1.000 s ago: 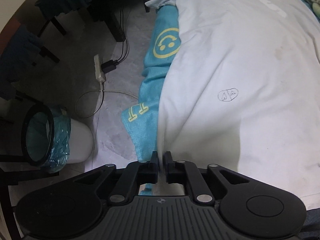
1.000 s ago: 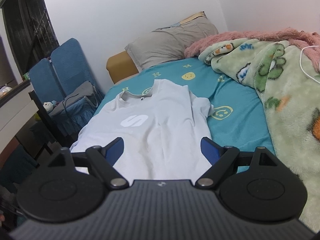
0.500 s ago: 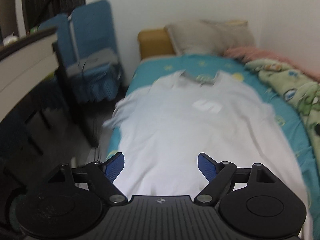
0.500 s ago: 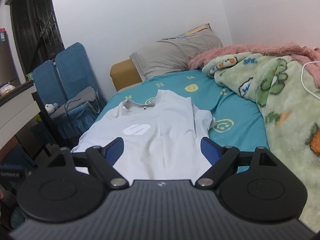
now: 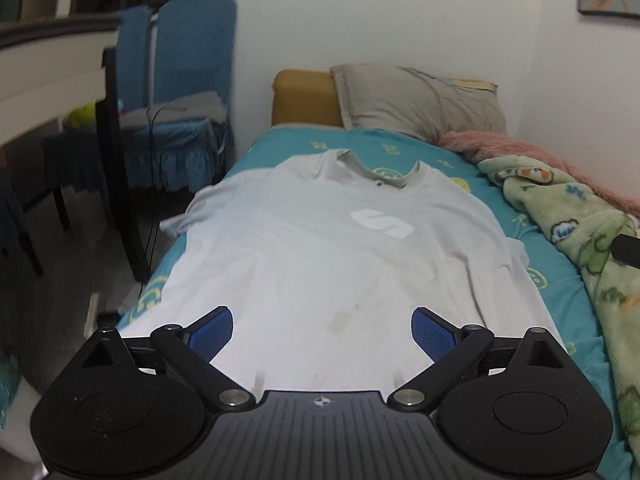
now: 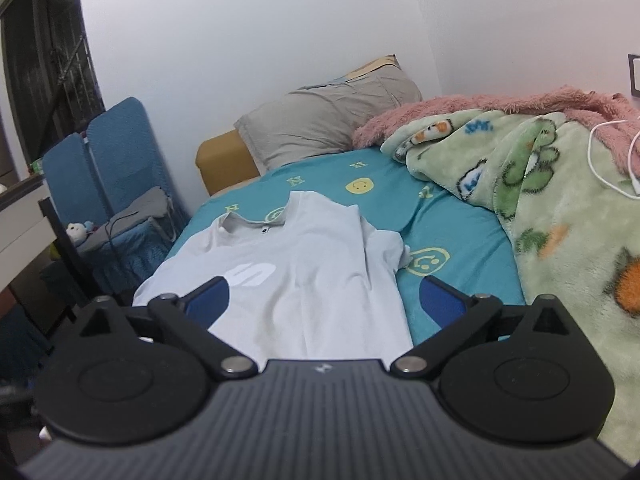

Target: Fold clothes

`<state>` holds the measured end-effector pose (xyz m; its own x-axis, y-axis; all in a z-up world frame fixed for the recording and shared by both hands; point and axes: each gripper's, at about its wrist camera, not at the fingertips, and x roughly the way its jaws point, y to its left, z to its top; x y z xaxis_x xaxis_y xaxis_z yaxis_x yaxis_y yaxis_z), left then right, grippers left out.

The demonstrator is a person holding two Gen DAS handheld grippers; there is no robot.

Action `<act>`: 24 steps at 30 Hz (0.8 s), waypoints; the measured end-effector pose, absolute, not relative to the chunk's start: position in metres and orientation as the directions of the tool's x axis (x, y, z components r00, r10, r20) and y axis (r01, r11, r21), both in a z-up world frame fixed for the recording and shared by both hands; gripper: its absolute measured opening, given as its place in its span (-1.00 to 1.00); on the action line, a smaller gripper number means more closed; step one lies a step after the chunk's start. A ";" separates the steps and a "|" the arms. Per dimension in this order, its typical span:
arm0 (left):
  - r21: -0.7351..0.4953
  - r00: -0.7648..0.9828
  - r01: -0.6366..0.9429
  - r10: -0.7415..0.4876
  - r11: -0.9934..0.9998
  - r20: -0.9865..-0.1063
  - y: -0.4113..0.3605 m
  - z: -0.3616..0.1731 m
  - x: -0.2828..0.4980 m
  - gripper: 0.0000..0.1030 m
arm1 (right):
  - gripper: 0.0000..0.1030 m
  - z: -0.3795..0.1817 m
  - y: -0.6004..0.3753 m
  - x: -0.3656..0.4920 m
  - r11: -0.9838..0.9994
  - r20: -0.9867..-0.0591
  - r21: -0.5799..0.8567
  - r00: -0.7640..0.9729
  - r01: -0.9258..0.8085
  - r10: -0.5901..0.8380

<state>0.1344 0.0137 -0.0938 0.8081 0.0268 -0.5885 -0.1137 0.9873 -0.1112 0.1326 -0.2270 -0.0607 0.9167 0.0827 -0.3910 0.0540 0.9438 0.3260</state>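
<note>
Now catalogued: white T-shirt (image 5: 320,256), spread flat, front up, collar toward the grey pillow (image 5: 416,100), on the teal bedsheet (image 5: 532,248). Left gripper (image 5: 322,330): a second ago pinched shut on the shirt's edge above the floor; now facing up the bed, blue pads (image 5: 210,330) apart and still widening, nothing gripped. Right gripper (image 6: 324,300): jaws wide, opening slightly further, empty; view scarcely changed. Green blanket (image 6: 560,216) bunched along the shirt's right side.
</note>
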 end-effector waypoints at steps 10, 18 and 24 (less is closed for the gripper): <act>-0.189 0.778 -0.168 0.012 0.967 -0.628 0.026 -0.106 0.133 0.89 | 0.97 -0.117 -0.312 0.240 0.730 -0.417 0.663 0.892 0.166 0.176; -0.240 0.761 -0.191 -0.010 0.952 -0.648 0.031 -0.122 0.154 0.89 | 0.66 -0.175 -0.336 0.328 0.699 -0.451 0.689 0.869 0.193 0.204; -0.298 0.739 -0.237 -0.028 0.925 -0.673 0.041 -0.136 0.169 0.89 | 0.17 -0.202 -0.308 0.365 0.779 -0.489 0.608 0.845 0.155 0.214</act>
